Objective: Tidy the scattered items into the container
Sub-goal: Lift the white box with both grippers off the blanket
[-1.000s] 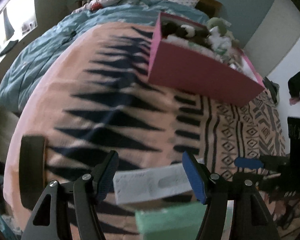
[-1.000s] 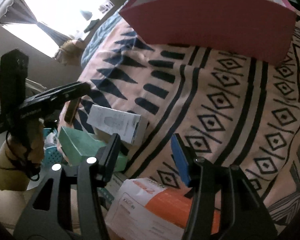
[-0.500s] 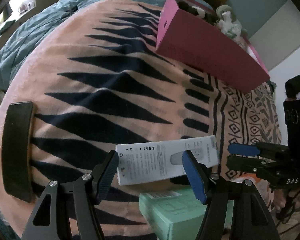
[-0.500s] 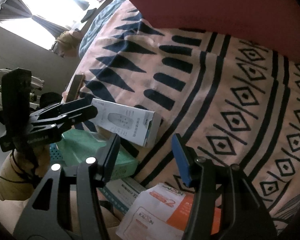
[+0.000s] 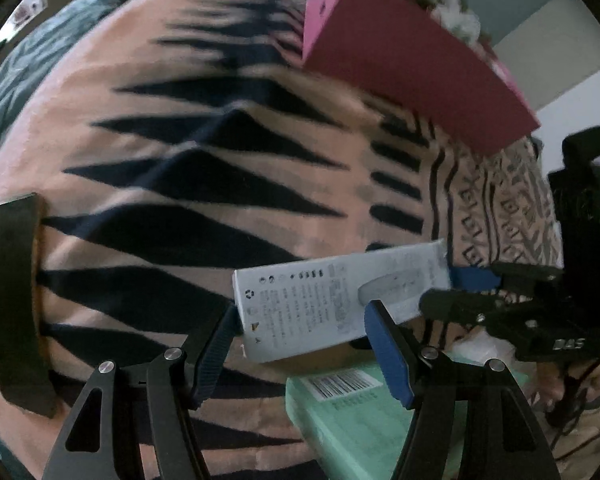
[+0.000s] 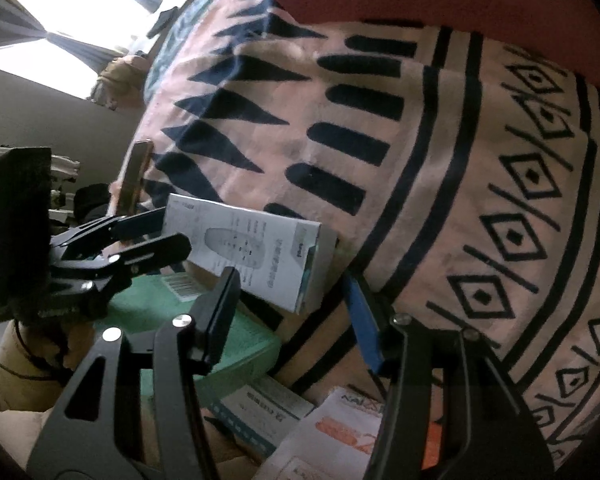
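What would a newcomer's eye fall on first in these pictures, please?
The white box in the middle, lying on the patterned blanket with both grippers at it: the left gripper straddles it, jaws closing. Behind stands the pink container; a green box lies nearest the camera.

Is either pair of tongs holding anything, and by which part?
Nothing is gripped. The left tongs are closing around the white box, pads not pressing it; the right tongs stand open by its far end.
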Demonstrator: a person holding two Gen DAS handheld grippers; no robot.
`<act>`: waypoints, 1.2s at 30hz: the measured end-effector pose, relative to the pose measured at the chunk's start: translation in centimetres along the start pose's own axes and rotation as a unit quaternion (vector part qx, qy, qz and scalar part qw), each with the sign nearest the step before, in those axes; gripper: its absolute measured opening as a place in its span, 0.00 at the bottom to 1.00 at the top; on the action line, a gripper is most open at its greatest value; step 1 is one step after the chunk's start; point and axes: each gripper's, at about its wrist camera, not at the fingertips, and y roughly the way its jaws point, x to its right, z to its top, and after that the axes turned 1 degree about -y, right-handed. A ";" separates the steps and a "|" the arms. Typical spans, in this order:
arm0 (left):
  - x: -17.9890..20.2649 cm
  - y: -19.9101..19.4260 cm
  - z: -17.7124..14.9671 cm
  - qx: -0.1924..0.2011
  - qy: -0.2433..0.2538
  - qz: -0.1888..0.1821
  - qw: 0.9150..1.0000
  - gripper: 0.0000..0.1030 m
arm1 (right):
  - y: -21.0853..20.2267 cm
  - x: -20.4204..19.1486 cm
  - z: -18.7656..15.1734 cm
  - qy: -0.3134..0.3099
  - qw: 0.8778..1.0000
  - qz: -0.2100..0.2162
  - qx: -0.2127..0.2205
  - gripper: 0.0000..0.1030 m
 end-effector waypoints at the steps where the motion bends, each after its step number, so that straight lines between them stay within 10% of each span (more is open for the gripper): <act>1: -0.1 0.1 0.0 0.002 -0.004 -0.006 1.000 0.64 | 0.1 -0.1 0.0 -0.001 1.000 0.000 0.002 0.54; 21: 5.5 0.4 1.8 0.029 0.016 -0.009 0.999 0.51 | -5.6 4.2 -1.5 0.036 0.996 -0.048 0.067 0.40; 36: 5.8 2.0 3.1 -0.047 0.040 0.008 0.998 0.52 | -4.0 4.6 -1.7 0.048 0.996 -0.043 0.068 0.44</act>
